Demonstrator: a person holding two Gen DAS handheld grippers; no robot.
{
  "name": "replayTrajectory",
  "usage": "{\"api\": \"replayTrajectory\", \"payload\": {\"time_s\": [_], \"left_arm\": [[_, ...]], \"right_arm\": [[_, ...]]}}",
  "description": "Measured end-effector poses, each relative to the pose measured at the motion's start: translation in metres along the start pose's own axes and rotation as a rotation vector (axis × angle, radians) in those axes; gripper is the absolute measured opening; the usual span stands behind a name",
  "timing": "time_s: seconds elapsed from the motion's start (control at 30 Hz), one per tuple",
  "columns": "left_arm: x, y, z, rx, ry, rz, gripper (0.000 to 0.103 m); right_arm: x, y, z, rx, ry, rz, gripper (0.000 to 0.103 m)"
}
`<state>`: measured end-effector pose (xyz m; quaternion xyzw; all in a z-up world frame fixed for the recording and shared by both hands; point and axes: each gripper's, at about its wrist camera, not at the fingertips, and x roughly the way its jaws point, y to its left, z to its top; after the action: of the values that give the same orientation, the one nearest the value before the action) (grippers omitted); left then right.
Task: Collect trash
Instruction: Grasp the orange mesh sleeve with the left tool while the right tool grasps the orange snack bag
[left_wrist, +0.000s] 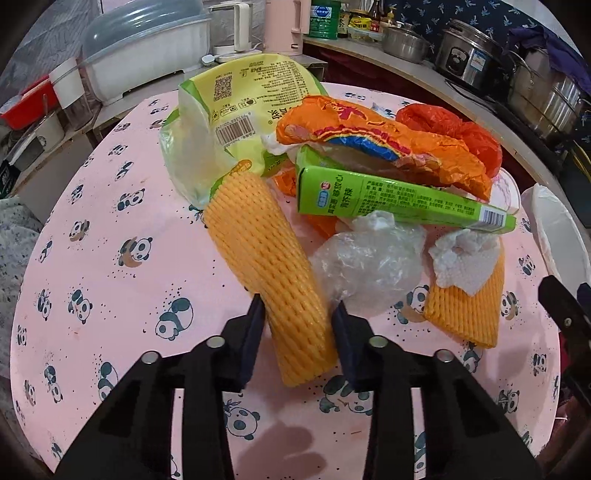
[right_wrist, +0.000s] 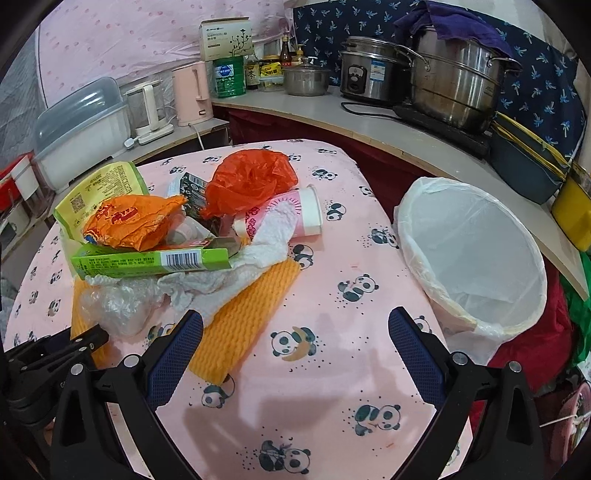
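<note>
A: Where's the left gripper (left_wrist: 297, 308)?
B: Its jaws straddle the near end of a yellow foam net sleeve (left_wrist: 267, 266) on the panda tablecloth (left_wrist: 110, 229); whether they press it, I cannot tell. The sleeve's long axis runs away toward the green carton (left_wrist: 391, 195).
A: And the right gripper (right_wrist: 295, 332)?
B: Spread wide over bare cloth. Only its view shows the lined trash bin (right_wrist: 476, 254) fully, just beside the table, and the pink paper cup (right_wrist: 295, 214).

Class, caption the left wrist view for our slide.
Left gripper closing around a yellow foam net sleeve beside piled trash on the pink panda tablecloth.
</note>
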<state>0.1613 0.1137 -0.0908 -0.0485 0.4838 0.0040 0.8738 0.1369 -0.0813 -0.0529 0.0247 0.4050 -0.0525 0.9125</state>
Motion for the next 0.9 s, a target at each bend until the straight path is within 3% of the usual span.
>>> {"api": "replayTrajectory", "payload": {"time_s": [0.07,0.3,0.6,0.7,0.9], "left_arm": [[-0.003,-0.002,0.002,0.001,-0.006,-0.020,0.023],[-0.027,-0.002,0.009,0.008,-0.056,-0.064,0.022],[-0.020,0.021,0.001,-0.010,-0.027,-0.035,0.025],[-0.017,0.035,-0.003,-0.032,-0.012,-0.015,0.033],[-0.015,0.065,-0.006,-0.100,-0.009,0.019,0.071]], "right_arm": [[0.003,0.003,0.002,-0.001,0.004,0.011,0.095],[-0.001,0.014,0.015,-0.006,-0.019,0.040,0.094],[0.006,0.037,0.048,0.023,-0.027,0.153,0.093],[0.013,0.049,0.053,0.013,-0.017,0.171,0.090],[0.037,0.072,0.057,-0.001,0.021,0.196,0.087]]}}
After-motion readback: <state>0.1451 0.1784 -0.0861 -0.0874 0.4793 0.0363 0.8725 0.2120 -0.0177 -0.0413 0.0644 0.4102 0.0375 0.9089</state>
